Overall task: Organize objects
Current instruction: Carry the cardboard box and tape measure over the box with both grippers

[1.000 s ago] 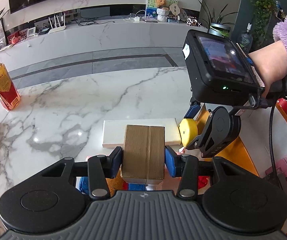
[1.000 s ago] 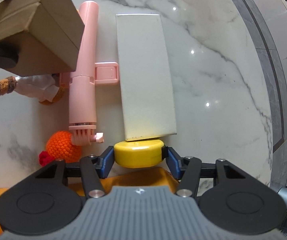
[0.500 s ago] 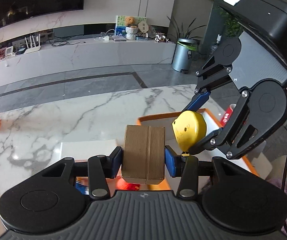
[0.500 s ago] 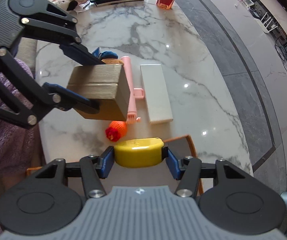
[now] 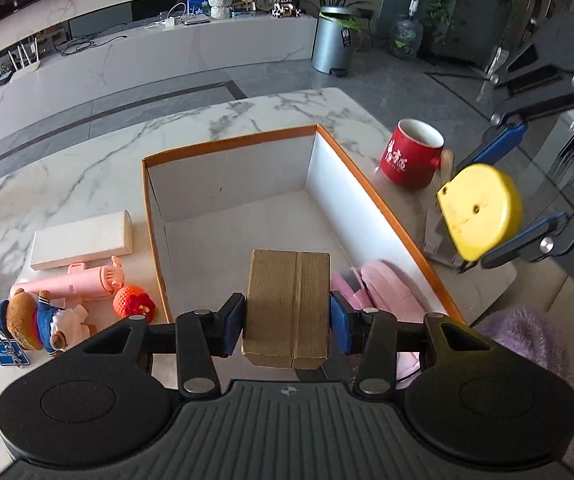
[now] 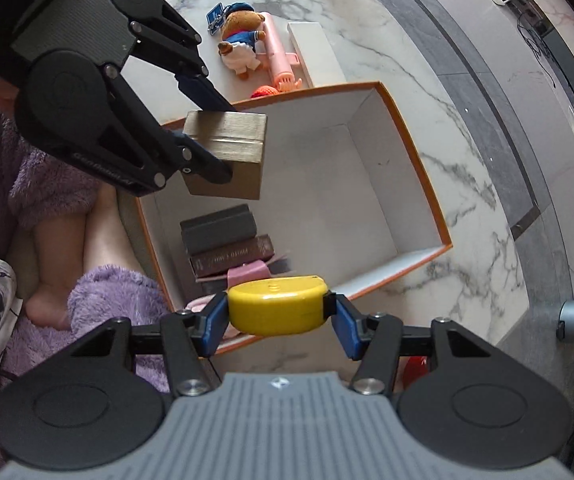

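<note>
Left claw (image 5: 287,320) clamped on brown carton (image 5: 289,308), pads on its two long sides, carton hanging over near half of orange bin (image 5: 227,142), clear of floor and walls; looks staged for a straight drop. Right claw (image 6: 275,314) gripping yellow puck (image 6: 277,304) across its width, flat face up, above bin's near edge; in left view same puck at 3 o'clock, outside the right wall, so probably needs a shift inward before release. Both claws pitched steeply down, likely so loads go in without clipping the rim. Bin: open top, white inside, orange rim, far half bare; near end already holds dark books (image 6: 227,240) and something pink (image 5: 379,284), stacked along one end, likely to keep free floor for the rest. Carton: ribbed kraft, seam down the top, square edges, rigid, should sit flat. Puck: glossy, D-shaped, small hole in face, slightly blurred. Left on desk (image 5: 87,168) at 9 o'clock of bin: white slab (image 5: 81,240), pink tube (image 5: 71,284), orange knit ball (image 5: 133,302), bear (image 5: 43,320), packed close. Red mug (image 5: 409,156) at 2 o'clock, outside bin.
</note>
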`<state>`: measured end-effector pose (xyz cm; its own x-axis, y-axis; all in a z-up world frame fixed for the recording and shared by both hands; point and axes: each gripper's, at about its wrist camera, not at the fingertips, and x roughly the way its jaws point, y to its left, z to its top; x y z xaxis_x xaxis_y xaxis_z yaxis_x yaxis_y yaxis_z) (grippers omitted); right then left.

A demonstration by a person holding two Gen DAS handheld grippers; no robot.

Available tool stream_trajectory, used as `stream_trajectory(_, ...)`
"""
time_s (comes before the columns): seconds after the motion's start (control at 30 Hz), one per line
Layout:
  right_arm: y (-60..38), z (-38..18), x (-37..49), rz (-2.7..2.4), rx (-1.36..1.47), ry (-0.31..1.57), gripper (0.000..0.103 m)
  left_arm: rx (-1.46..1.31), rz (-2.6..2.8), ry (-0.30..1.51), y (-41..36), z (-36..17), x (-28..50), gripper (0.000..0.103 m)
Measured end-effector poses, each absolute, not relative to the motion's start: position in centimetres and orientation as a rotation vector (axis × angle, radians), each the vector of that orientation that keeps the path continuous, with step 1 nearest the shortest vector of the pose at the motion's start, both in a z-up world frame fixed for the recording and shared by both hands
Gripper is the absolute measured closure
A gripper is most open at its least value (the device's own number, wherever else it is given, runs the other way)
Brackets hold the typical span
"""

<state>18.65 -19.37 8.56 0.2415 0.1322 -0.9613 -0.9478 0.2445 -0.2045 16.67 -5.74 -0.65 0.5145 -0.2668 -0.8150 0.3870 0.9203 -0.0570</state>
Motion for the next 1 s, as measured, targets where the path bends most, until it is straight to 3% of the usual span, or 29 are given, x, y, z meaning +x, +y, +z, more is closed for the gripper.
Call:
stream_trajectory(0.37, -22.7, 6.6, 19.0, 0.979, -0.955, 1.023, 0.046, 0.559, -0.473, 0.97, -10.1, -3.3, 15.2, 0.051)
stream_trajectory(1.0, -22.8, 4.5, 20.0, 0.97, -0.958, 1.093, 0.045, 1.085, -0.813, 1.015, -10.0, -5.6, 17.6, 0.051)
